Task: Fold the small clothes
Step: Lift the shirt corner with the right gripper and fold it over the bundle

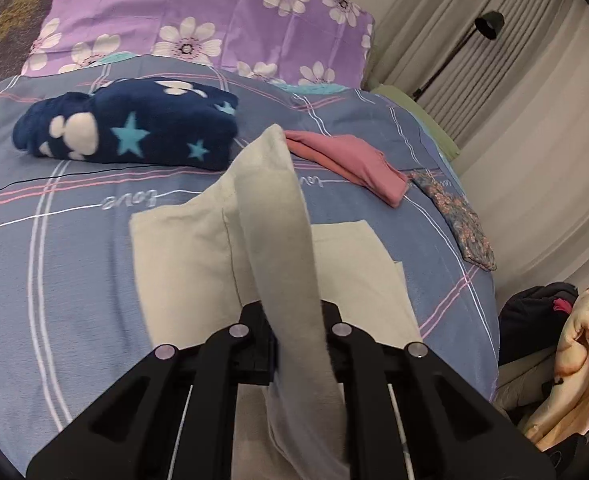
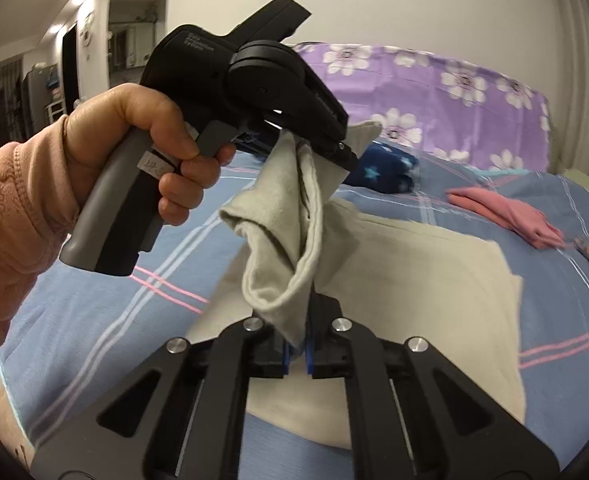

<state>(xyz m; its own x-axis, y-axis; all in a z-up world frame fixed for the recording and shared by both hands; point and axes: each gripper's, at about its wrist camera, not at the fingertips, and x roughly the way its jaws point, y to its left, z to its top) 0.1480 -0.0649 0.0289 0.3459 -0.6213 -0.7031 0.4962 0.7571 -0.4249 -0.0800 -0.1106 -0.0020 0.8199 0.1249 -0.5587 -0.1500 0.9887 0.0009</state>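
Note:
A pale grey-beige garment lies partly spread on the blue plaid bedspread. My left gripper is shut on one edge of it, and the cloth rises in a strip between the fingers. In the right wrist view my right gripper is shut on another bunched edge of the garment, lifted above the bed. The left gripper, held by a hand in a peach sleeve, shows there pinching the same cloth higher up. The rest of the garment lies flat below.
A folded navy fleece with stars and paws lies at the far left of the bed. A folded pink garment and a floral cloth lie at the right. A purple flowered pillow is behind. Clothes pile beside the bed.

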